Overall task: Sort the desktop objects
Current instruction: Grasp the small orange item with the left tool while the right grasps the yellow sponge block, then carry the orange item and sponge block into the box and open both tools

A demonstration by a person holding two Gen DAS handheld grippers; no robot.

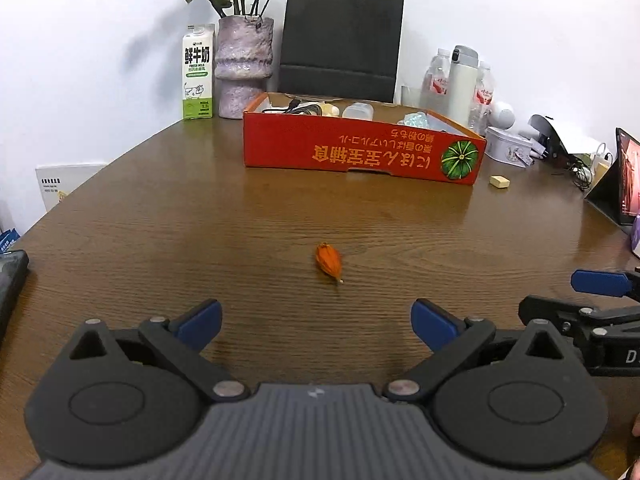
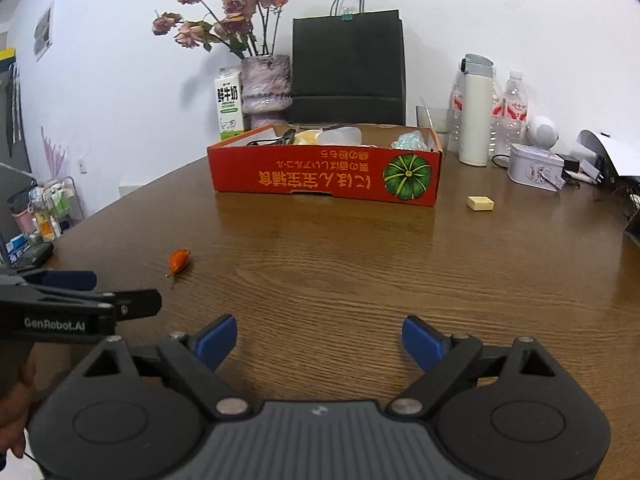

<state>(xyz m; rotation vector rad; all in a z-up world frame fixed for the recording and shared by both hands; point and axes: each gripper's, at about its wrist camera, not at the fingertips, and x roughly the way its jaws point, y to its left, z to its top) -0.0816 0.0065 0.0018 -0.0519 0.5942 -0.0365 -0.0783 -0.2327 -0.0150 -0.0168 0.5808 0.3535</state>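
Observation:
A small orange dried pod (image 1: 329,262) lies on the wooden table (image 1: 240,220), just ahead of my open, empty left gripper (image 1: 316,326). In the right wrist view the pod (image 2: 179,262) is to the front left. A pale yellow block (image 1: 499,182) lies right of the red cardboard box (image 1: 360,156); it also shows in the right wrist view (image 2: 480,203). The box (image 2: 324,176) holds cables, a plastic case and other items. My right gripper (image 2: 319,344) is open and empty over bare table.
Behind the box stand a milk carton (image 1: 198,74), a vase of dried roses (image 1: 244,66), a black paper bag (image 1: 340,40), a white flask (image 1: 462,84) and water bottles. A tin (image 1: 508,146), cables and a tablet (image 1: 624,180) crowd the right.

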